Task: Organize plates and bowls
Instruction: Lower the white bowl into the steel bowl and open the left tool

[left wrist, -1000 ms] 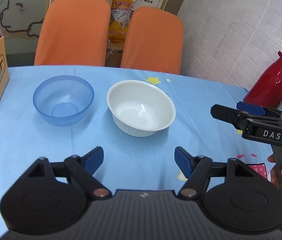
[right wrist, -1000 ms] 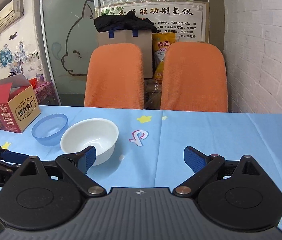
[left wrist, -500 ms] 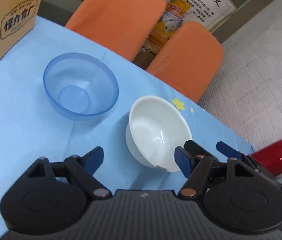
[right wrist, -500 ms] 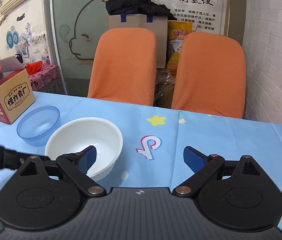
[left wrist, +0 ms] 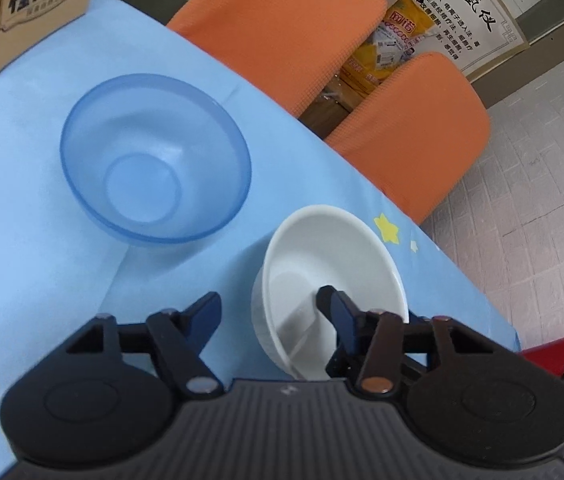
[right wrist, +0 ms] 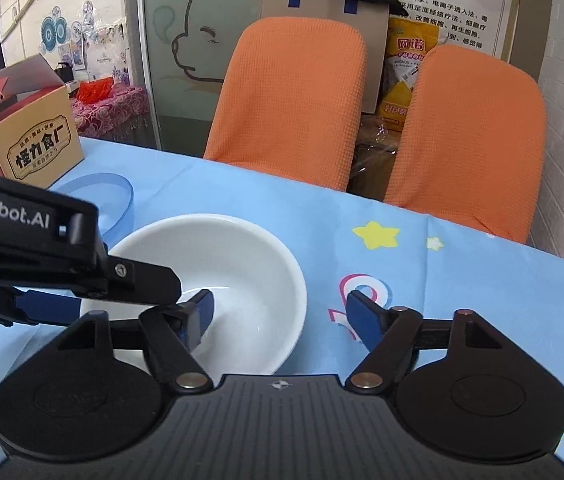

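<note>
Black and blue-padded, our left gripper [left wrist: 274, 308] sits nearest, tilted down onto the white bowl [left wrist: 333, 256]. Its jaws have just closed to a narrow gap and sit astride the bowl's near wall. One finger is inside the bowl and the other outside on the cloth [right wrist: 481, 280] side, so the wall is clamped between them.

Our right gripper [right wrist: 282, 316] comes at the same bowl from the other side. Its jaws have just been closing but stand wide. One finger hangs over the bowl's inside and the other over the cloth beyond the rim. The bowl's wall lies between them, and neither pad presses on it. From the right wrist view, the left gripper's upper finger reaches across the bowl's rim, close to our right gripper's inner finger.

The white bowl stands on the light blue cloth, which is printed with stars. A red flask [left wrist: 549, 354] shows at the edge just past it.

Farther back, the blue bowl [left wrist: 154, 160] stands upright and empty, near the white bowl and apart from it. Behind that is a cardboard box [right wrist: 34, 148] with its flap up.

Beyond the table's far edge are two orange chairs [right wrist: 293, 92], and a yellow bag [right wrist: 411, 60] shows between them.
</note>
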### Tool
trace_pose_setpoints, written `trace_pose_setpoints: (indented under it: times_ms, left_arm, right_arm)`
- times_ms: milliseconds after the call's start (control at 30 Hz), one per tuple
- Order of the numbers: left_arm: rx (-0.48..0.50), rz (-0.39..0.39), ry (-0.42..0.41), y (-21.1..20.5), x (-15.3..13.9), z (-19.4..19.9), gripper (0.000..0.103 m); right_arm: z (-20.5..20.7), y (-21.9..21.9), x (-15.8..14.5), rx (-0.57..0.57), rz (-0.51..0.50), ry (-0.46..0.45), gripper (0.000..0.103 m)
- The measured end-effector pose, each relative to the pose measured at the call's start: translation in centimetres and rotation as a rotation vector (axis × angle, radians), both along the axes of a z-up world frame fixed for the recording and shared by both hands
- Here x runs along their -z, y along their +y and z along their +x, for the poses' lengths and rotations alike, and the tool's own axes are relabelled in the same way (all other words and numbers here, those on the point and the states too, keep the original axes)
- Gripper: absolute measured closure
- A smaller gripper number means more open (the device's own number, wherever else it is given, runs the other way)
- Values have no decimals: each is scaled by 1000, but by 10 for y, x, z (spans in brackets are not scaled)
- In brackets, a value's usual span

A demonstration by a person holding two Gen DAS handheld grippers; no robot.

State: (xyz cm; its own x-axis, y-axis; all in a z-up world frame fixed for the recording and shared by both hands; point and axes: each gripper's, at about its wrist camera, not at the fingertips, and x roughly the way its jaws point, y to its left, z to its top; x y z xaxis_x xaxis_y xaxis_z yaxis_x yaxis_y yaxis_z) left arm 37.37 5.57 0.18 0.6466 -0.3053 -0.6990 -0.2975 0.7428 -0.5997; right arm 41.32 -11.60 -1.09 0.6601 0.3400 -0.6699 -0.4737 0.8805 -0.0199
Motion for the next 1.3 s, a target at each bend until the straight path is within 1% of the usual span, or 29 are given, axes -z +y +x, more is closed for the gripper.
trace_pose_setpoints:
  times_ms: [33, 67, 133, 233, 367, 433, 500, 567, 633, 800, 900, 1033, 1100, 1167, 1233, 1300]
  left_arm:
    - [5, -10, -13, 2, 1, -1, 60]
    - [17, -10, -27, 3, -1, -1, 60]
    - [38, -3, -51, 3, -5, -3, 60]
    - [76, 40, -80, -4, -16, -11, 60]
    - [106, 49, -115, -12, -34, -30, 60]
    - [122, 47, -126, -18, -42, -43, 60]
    - [146, 51, -140, -24, -50, -59, 60]
    - [172, 54, -153, -32, -57, -77, 60]
    - [197, 45, -162, -39, -59, -96, 60]
    - [273, 26, -161, -64, -53, -152, 59]
    - [320, 43, -153, -79, -45, -182, 59]
    - [364, 52, -128, -88, -34, -210, 58]
    - [376, 66, -118, -90, -28, -223, 58]
    - [376, 85, -112, -90, -24, -231, 58]
    - [377, 94, -102, -89, -19, -232, 59]
    - [374, 100, -93, -88, -16, -234, 59]
  right_arm:
    - [0, 1, 3, -10, 7, 19, 21]
    - [-1, 1, 5, -18, 24, 30, 32]
    - [-8, 0, 4, -42, 63, 52, 38]
    - [-23, 3, -7, -61, 67, 28, 38]
    - [-43, 2, -29, -53, 66, -5, 38]
    - [-55, 0, -38, -49, 63, -16, 37]
    - [-69, -2, -45, -40, 56, -26, 34]
    - [-86, -7, -51, -29, 53, -34, 32]
    - [-107, -13, -57, -19, 49, -42, 32]
    - [-172, -27, -61, 20, 15, -73, 31]
    - [-211, -33, -57, 42, 0, -72, 29]
    - [-254, -35, -51, 53, -20, -85, 23]
    - [-265, -34, -46, 55, -25, -85, 21]
    - [-270, -35, -40, 55, -7, -69, 19]
    - [-269, -35, -35, 54, 13, -46, 19]
    - [-269, -34, -32, 48, 12, -40, 19]
